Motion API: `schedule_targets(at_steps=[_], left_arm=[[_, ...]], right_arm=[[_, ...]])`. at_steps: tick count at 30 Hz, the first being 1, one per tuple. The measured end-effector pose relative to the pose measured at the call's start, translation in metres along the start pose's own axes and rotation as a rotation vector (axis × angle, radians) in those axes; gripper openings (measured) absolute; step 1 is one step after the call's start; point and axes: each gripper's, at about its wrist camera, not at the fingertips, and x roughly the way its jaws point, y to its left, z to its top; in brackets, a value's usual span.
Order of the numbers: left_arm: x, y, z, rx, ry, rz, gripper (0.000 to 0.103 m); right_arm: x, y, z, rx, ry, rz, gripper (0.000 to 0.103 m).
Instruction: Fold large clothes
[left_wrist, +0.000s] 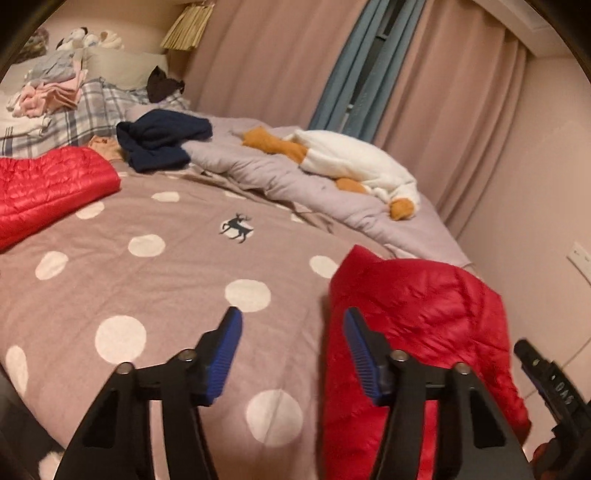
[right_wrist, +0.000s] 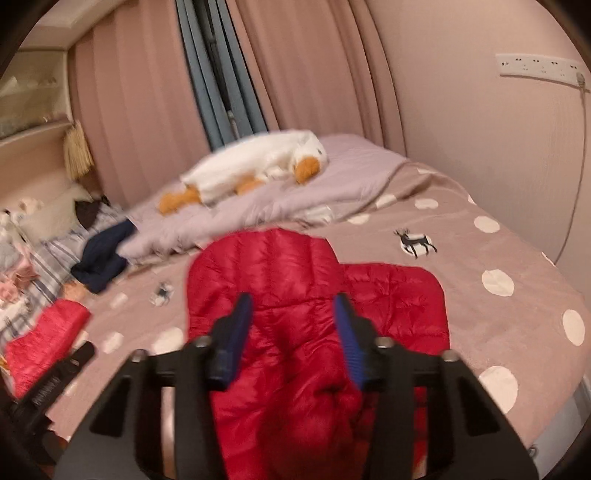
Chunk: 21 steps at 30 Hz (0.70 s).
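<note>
The red down jacket (right_wrist: 314, 302) lies at the bed's (left_wrist: 147, 280) near edge, part hanging over. The right gripper (right_wrist: 293, 328) is spread with a bunched fold between its pads — apparently not yet pinched. The left gripper (left_wrist: 293, 354) — spread, empty — hangs beside it.

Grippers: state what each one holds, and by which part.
Nothing held. The left gripper is open over the bedspread; the right gripper is open above the red jacket.
</note>
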Motion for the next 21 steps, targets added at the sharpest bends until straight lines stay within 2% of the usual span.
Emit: schedule_targets(at_steps=[1, 2, 8, 10, 14, 15, 18, 21], left_arm=[[0.004, 0.0, 0.002, 0.0, 0.001, 0.007, 0.05], [0.01, -0.002, 0.004, 0.005, 0.001, 0.015, 0.047], [0.054, -0.032, 0.018, 0.065, 0.005, 0.031, 0.041], [0.073, -0.044, 0.02, 0.067, 0.03, 0.01, 0.041], [0.11, -0.07, 0.011, 0.092, 0.108, -0.069, 0.041], [0.118, -0.075, 0.007, 0.095, 0.126, -0.068, 0.041], [0.133, -0.085, -0.01, 0.095, 0.171, -0.093, 0.041], [0.145, -0.092, -0.03, 0.075, 0.233, -0.17, 0.041]], right_arm=[[0.01, -0.002, 0.001, -0.007, 0.019, -0.03, 0.026], [0.014, -0.004, 0.003, -0.006, 0.024, -0.038, 0.025], [0.03, -0.008, 0.031, -0.013, -0.033, -0.033, 0.025], [0.038, -0.008, 0.037, 0.002, -0.028, -0.019, 0.025], [0.066, -0.019, 0.034, 0.004, 0.007, -0.083, 0.025], [0.072, -0.025, 0.031, 0.012, 0.024, -0.091, 0.025], [0.096, -0.051, 0.016, 0.054, 0.085, -0.13, 0.025], [0.116, -0.082, -0.007, 0.123, 0.118, -0.177, 0.025]])
